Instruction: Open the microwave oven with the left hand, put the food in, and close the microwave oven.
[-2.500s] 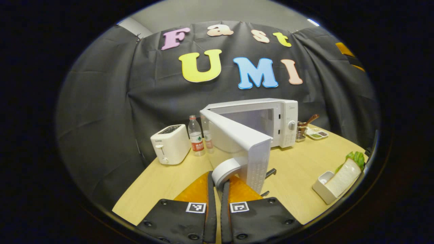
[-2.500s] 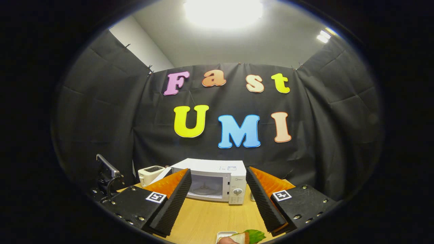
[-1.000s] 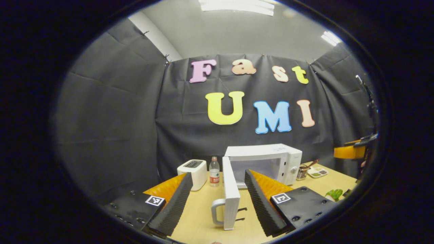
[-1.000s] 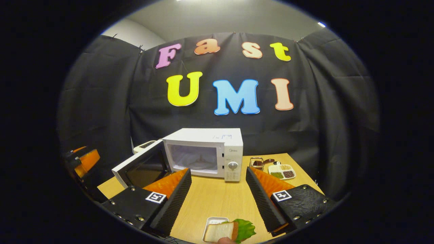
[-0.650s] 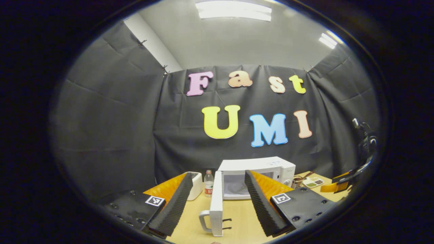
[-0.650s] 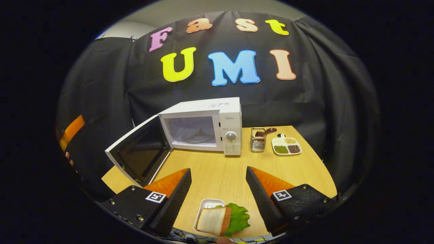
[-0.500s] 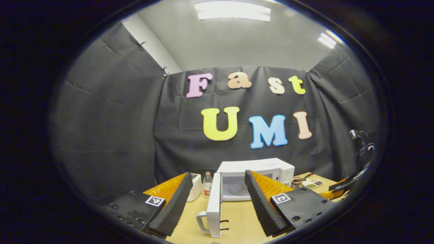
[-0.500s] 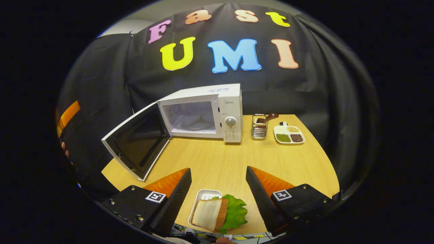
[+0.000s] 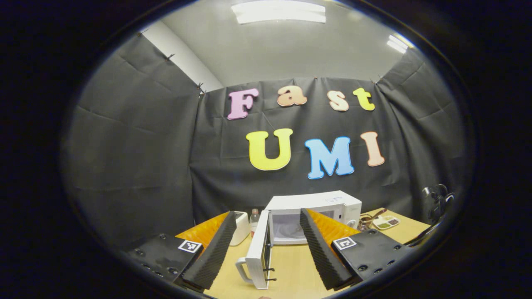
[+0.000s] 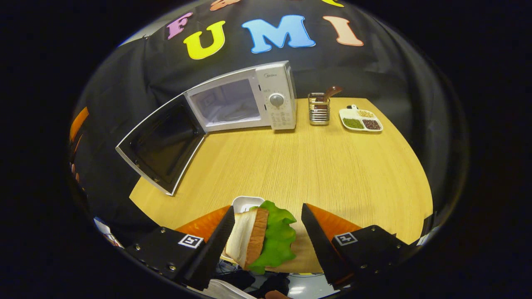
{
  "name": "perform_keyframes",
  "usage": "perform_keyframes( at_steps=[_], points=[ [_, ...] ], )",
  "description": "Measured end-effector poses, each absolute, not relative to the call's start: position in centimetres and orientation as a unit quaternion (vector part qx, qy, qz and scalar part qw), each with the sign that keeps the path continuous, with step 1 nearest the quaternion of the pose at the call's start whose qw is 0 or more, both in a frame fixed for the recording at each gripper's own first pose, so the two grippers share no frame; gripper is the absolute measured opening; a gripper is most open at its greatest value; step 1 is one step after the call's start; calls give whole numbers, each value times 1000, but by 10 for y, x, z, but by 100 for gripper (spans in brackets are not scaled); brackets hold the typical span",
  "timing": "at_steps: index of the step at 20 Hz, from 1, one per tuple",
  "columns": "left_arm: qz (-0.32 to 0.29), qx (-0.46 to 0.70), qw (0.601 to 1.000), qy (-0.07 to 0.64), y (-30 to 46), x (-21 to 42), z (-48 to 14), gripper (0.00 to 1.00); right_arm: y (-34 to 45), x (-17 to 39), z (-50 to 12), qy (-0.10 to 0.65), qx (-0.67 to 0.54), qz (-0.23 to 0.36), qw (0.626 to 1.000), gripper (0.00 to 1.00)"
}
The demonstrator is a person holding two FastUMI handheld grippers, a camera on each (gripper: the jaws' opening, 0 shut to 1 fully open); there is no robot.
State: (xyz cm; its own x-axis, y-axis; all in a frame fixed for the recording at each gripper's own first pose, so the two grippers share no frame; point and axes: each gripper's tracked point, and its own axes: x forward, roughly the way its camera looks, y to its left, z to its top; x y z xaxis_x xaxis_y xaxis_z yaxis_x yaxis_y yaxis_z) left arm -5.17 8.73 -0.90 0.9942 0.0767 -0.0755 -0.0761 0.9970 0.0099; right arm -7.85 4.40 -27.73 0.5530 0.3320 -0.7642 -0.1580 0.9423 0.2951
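Landmark for all positions: microwave [image 10: 249,97], white, standing at the far side of the wooden table [image 10: 332,166].

Microwave door [image 10: 160,143] swung wide open to the microwave's left in the right gripper view; dark inner window faces the table. Cavity open, turntable visible inside. In the left gripper view the door [image 9: 258,251] is seen edge-on with its handle [image 9: 241,270] at the near end, directly in front of the microwave [image 9: 311,207].

Left gripper [image 9: 264,249]: 2 fingers spread wide apart, holding nothing. Door edge sits between them in the view, farther off; no contact visible.

Right gripper [image 10: 266,236]: 2 fingers apart, straddling the sandwich [image 10: 259,238] at the near table edge, well apart from the microwave. Sandwich (bread, brown filling, green lettuce) stands in a small white tray [image 10: 245,203]. Left finger looks very close to the bread; cannot tell if it touches. Right finger is clear of the lettuce.

Right of the microwave: metal utensil rack [image 10: 319,109] just beside it, then a divided dish [image 10: 360,118] of grains.
Left of the microwave, left gripper view: bottle [image 9: 254,218], then toaster [image 9: 240,227].
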Motion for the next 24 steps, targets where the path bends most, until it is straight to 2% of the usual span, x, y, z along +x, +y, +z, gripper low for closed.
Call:
perform_keyframes(
  at_steps=[2,7,11,13,14,15,16,24],
  points=[
    [40,6,998,37,83,-54,-8,100,44,-84,-285,465,112,143,867,98],
    [48,7,998,40,69,-59,-6,97,51,-105,-304,507,139,164,835,99],
    [59,22,997,38,59,-66,-2,100,64,-123,-312,543,186,189,796,96],
    [64,21,997,38,53,-68,0,100,66,-125,-313,551,210,194,784,84],
    [66,19,997,39,51,-68,-2,98,68,-124,-309,550,225,195,780,63],
    [68,16,997,40,48,-69,-2,96,71,-123,-309,549,238,195,777,58],
    [68,12,997,41,45,-70,-3,96,71,-124,-308,551,237,200,775,45],
    [53,-6,998,41,55,-42,-13,96,69,-98,-269,497,209,200,818,44]
  ],
)
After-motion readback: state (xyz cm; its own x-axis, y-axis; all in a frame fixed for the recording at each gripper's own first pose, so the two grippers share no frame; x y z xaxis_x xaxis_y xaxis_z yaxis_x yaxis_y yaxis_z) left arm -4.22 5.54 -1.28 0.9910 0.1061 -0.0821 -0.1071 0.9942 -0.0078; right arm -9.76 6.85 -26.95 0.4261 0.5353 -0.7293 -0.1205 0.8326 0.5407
